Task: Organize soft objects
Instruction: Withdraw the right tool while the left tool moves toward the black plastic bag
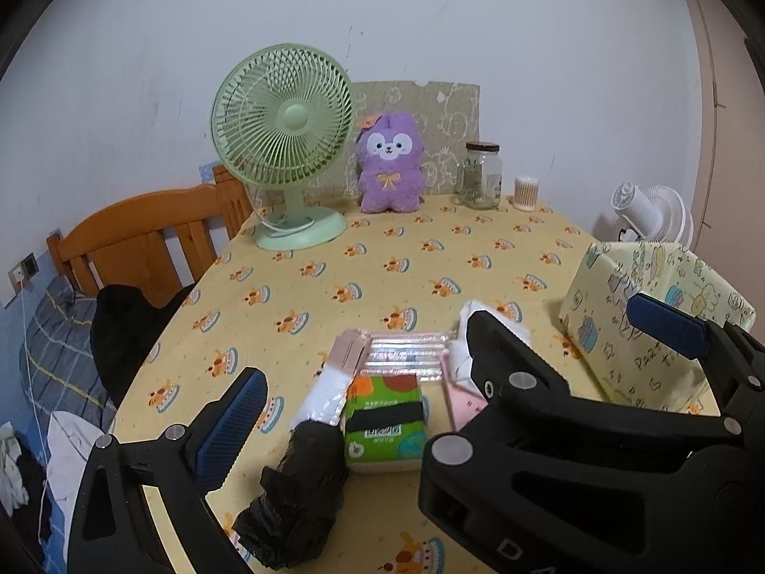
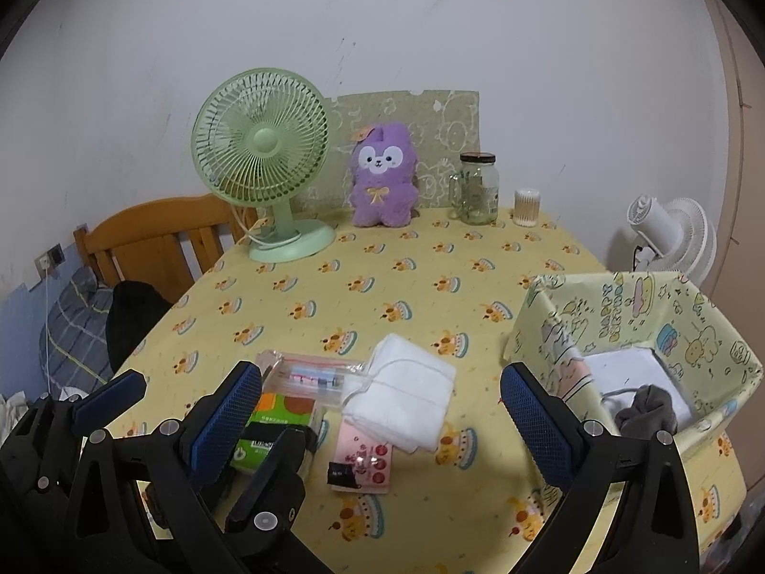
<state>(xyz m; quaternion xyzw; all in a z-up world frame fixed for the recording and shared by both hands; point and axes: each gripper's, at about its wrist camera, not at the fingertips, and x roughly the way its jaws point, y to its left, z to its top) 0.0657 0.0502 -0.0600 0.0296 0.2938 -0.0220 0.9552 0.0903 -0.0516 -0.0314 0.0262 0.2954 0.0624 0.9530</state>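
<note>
I see both grippers empty, fingers spread wide: left gripper (image 1: 363, 423) hangs over the green tissue pack (image 1: 385, 423) and a black crumpled bag (image 1: 296, 492), touching neither as far as I can tell; right gripper (image 2: 382, 418) hangs over the folded white towel (image 2: 401, 394) and pink card (image 2: 363, 461). Patterned box (image 2: 688, 330) at right holds a white cloth (image 2: 626, 373) and a grey one (image 2: 648, 409). Tissue pack print is too blurred to read.
</note>
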